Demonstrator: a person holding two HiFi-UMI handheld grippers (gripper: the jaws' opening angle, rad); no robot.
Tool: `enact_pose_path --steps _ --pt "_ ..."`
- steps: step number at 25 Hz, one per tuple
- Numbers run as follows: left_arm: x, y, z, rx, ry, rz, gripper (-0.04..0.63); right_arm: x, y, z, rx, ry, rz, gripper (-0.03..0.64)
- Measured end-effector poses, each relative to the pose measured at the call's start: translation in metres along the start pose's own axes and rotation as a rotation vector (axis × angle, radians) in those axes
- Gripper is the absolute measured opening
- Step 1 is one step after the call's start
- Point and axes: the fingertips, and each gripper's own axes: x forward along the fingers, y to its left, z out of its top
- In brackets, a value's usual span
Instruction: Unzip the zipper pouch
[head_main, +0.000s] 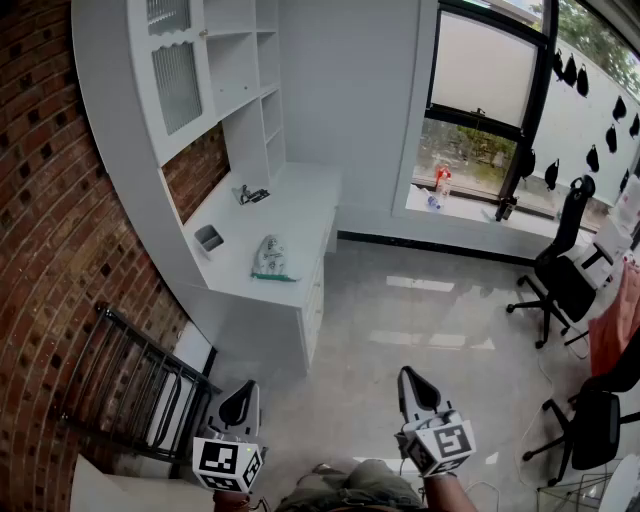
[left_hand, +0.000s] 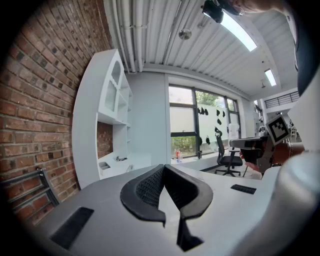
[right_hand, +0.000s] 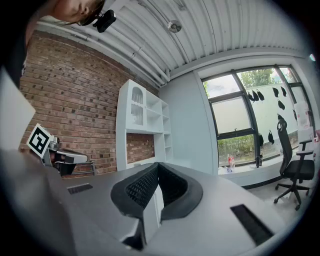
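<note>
The zipper pouch (head_main: 270, 259), pale with a greenish print, lies on the white desk (head_main: 300, 215) by the brick wall, far ahead of both grippers. My left gripper (head_main: 239, 402) is held low at the bottom left of the head view, its jaws shut with nothing between them. My right gripper (head_main: 416, 384) is beside it at the bottom centre, also shut and empty. In the left gripper view the black jaws (left_hand: 163, 168) meet at their tips and face the desk and window. The right gripper view shows its jaws (right_hand: 158, 165) closed the same way.
A small grey tray (head_main: 208, 237) and a dark object (head_main: 252, 195) lie on the desk beyond the pouch. A black metal rack (head_main: 140, 385) leans at the left near the left gripper. Office chairs (head_main: 558, 272) stand at the right, and bottles (head_main: 440, 187) sit on the window sill.
</note>
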Motion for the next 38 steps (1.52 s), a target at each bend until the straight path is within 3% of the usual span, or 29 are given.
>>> enact_pose_path --steps 11,14,18,19,22,26,30,33,38 --pt "0.004 -0.011 -0.005 -0.019 0.015 -0.008 0.003 -0.006 -0.004 0.002 0.022 -0.025 0.014 0.002" --pt "0.012 -0.018 -0.001 -0.05 -0.016 -0.003 0.003 -0.012 -0.005 0.01 0.081 -0.087 0.055 0.002" --pt "0.019 -0.032 0.013 -0.084 -0.077 -0.019 0.005 -0.009 -0.007 0.007 0.064 -0.073 0.097 0.006" --pt "0.019 -0.034 0.015 -0.08 -0.084 -0.015 0.005 -0.008 -0.009 0.007 0.074 -0.075 0.107 0.013" --pt "0.019 -0.036 0.021 -0.07 -0.097 -0.009 0.014 -0.002 -0.012 0.008 0.107 -0.077 0.161 0.122" --pt "0.022 -0.037 0.024 -0.067 -0.098 -0.003 0.195 0.01 -0.013 0.003 0.073 -0.038 0.22 0.212" --pt "0.032 -0.042 0.032 -0.129 -0.118 -0.021 0.326 0.025 -0.016 0.002 0.064 -0.003 0.282 0.341" --pt "0.045 -0.049 0.033 -0.101 -0.107 -0.019 0.468 0.036 -0.021 0.003 0.048 0.006 0.313 0.413" --pt "0.074 -0.062 0.034 -0.073 -0.071 -0.046 0.555 0.058 -0.038 0.004 0.047 0.009 0.32 0.553"
